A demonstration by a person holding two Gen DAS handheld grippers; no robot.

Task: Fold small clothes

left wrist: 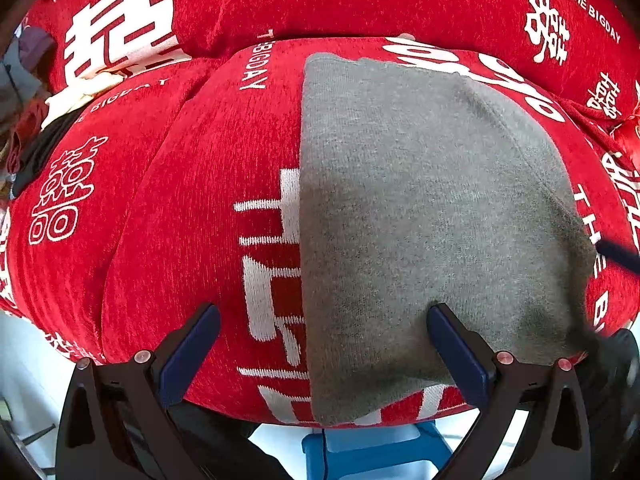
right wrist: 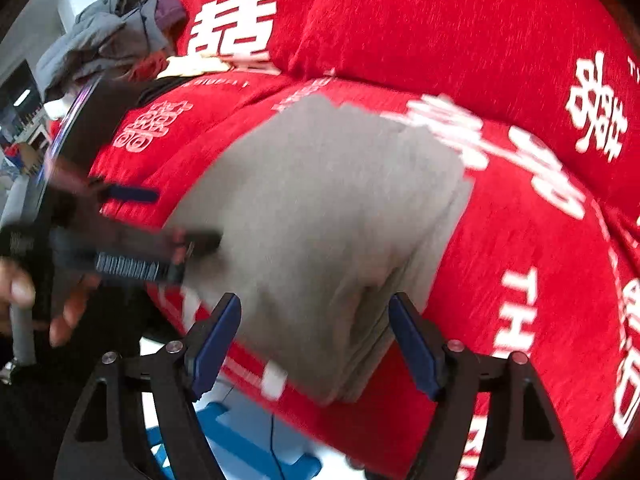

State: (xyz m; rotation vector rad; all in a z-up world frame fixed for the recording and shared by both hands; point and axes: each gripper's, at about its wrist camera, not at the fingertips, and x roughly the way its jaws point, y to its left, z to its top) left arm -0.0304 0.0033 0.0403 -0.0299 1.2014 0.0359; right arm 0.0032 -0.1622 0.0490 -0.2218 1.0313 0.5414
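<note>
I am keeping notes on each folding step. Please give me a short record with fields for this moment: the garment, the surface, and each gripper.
garment: grey knit piece, folded, layered edge on one side
surface: red cover with white print
left gripper: open, one finger on the grey cloth
right gripper: open, astride the folded corner, not pinching
background: pile of clothes

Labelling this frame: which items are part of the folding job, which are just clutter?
Job:
- grey knit garment, folded, on the red printed cover
- left gripper, open
- right gripper, open

Clutter:
- grey jacket
- cream cloth
- blue stool
</note>
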